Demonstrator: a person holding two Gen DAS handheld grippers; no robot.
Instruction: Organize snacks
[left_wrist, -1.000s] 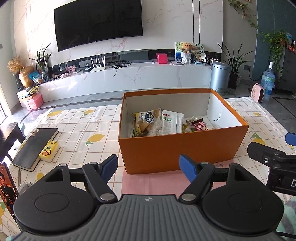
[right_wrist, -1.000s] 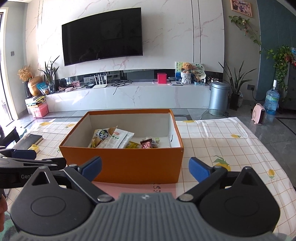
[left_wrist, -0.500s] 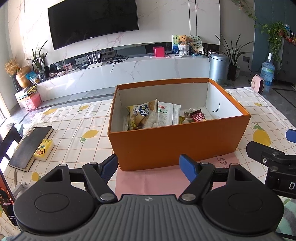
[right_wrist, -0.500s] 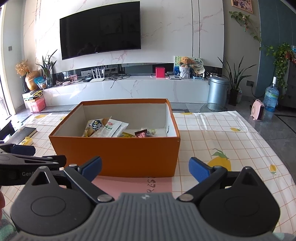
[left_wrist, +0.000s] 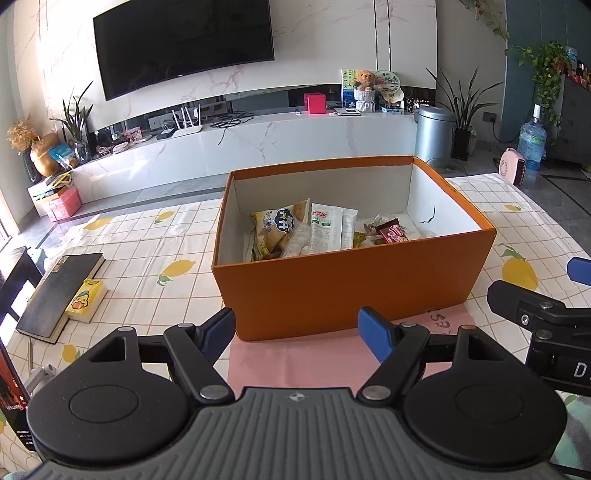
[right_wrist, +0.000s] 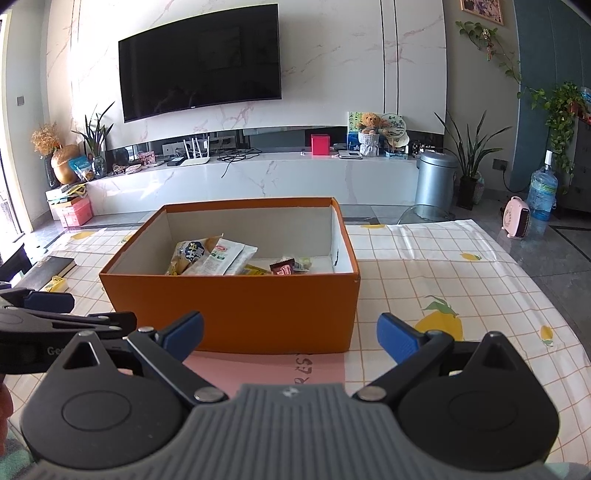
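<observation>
An open orange box (left_wrist: 354, 284) stands on a pink sheet (left_wrist: 303, 363) on the table; it also shows in the right wrist view (right_wrist: 236, 306). Inside lie several snack packets: a yellow bag (left_wrist: 277, 225), a white and green packet (left_wrist: 325, 229) and a small red packet (left_wrist: 393, 233). My left gripper (left_wrist: 297, 330) is open and empty just in front of the box's near wall. My right gripper (right_wrist: 290, 332) is open and empty in front of the box too, to the right of the left one.
A black book (left_wrist: 61, 291) with a yellow pack (left_wrist: 85, 301) on it lies at the table's left. The table wears a lemon-print cloth (right_wrist: 443, 280). Behind it are a TV console, a metal bin (left_wrist: 432, 133) and plants.
Both grippers have risen and tipped slightly, so the box sits lower and closer in view. Both stay open and empty. The box and snacks have not moved.
</observation>
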